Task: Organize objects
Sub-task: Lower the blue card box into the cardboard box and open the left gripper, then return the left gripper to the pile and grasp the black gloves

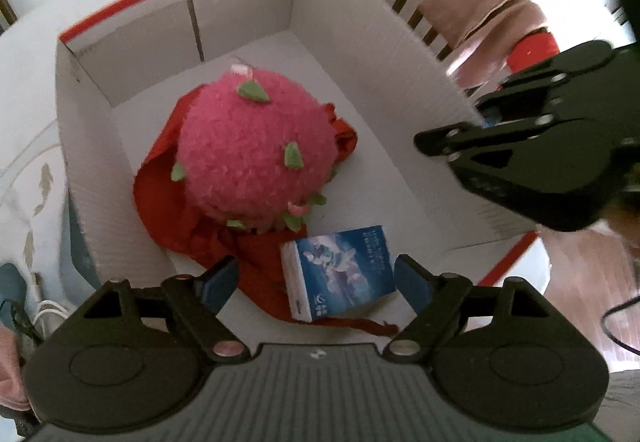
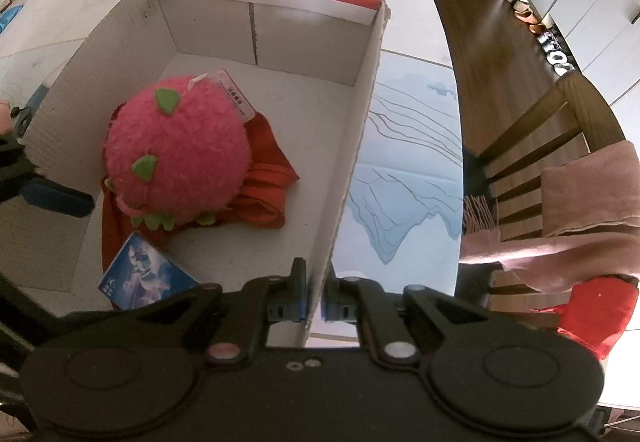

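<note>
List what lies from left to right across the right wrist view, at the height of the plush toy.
Pink plush toy → red cloth → white box wall → blue-printed tabletop → wooden chair → pink scarf.

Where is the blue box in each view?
Left wrist: blue box low centre, between the open left claw's fingers, lying on the red cloth in the carton.
Right wrist: blue box lower left, on the carton floor.
Shared landmark: the pink plush, just beyond the box in both.
</note>
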{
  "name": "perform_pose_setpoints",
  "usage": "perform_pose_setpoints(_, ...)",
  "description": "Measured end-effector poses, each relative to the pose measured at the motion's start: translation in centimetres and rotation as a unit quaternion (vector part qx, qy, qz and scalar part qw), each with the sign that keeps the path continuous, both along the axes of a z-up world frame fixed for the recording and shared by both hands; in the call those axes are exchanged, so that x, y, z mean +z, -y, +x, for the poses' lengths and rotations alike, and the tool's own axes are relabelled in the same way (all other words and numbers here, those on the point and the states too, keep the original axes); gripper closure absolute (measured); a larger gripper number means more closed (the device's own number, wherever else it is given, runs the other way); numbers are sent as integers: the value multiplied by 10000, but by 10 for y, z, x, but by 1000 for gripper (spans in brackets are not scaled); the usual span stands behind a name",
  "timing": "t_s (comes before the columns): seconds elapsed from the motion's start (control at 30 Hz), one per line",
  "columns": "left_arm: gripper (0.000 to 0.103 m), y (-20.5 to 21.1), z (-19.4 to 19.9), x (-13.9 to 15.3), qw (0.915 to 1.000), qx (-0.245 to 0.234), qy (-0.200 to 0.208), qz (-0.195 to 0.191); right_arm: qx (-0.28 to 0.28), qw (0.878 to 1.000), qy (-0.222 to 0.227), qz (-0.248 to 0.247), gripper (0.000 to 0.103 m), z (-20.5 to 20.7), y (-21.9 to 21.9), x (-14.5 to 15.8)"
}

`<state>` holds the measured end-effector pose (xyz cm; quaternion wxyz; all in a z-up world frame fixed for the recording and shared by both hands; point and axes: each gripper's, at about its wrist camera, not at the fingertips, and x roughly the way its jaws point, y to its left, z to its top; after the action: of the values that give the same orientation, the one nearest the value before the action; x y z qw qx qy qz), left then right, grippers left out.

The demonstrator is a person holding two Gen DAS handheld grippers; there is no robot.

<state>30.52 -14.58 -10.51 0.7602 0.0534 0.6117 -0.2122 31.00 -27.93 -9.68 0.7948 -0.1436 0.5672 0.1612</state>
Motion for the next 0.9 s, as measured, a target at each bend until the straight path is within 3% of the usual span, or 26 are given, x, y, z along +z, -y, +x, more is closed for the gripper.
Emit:
perform_pose_setpoints(0.5, 18, -41, -29, 78, 9956, 439, 792, -259, -6, 10000, 34, -47, 98, -1, -2, 0)
perform_pose_setpoints(0.9, 18, -100, -59, 97, 9871, 1119, 1102, -326, -38, 10000, 6, -62, 98, 0, -2, 1)
